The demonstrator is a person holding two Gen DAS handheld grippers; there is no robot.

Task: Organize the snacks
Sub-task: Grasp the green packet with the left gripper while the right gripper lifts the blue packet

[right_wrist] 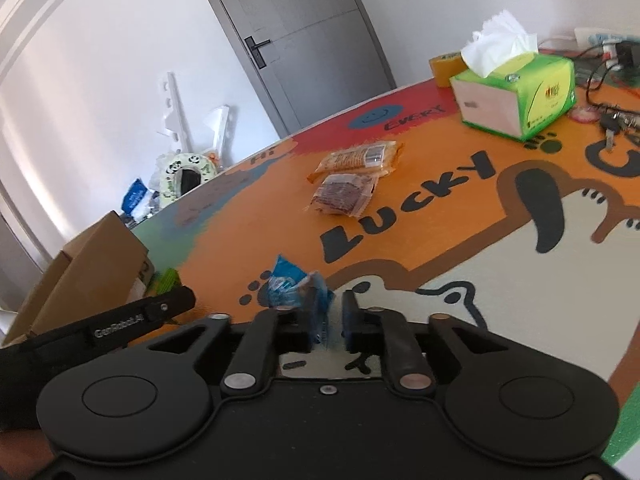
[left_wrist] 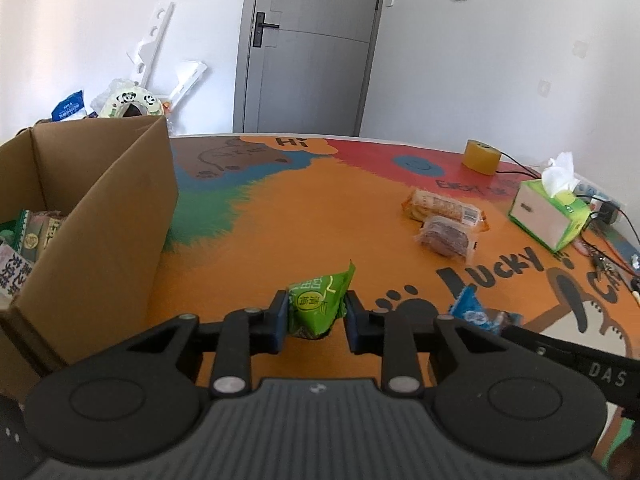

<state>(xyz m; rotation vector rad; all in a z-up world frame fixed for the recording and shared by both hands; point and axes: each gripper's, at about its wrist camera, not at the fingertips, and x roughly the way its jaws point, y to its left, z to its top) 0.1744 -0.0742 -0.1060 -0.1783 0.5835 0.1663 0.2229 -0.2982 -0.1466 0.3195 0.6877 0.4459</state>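
While pinched upright, green snack packet [left_wrist: 316, 308] points its tip upward.

Blue snack packet [right_wrist: 298, 292] between hand-held gripper [right_wrist: 330, 320] jaws

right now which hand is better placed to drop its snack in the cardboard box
Left. The left gripper is shut on the green snack packet, and the cardboard box stands right beside it. The right gripper is open around the blue snack packet, farther from the box.
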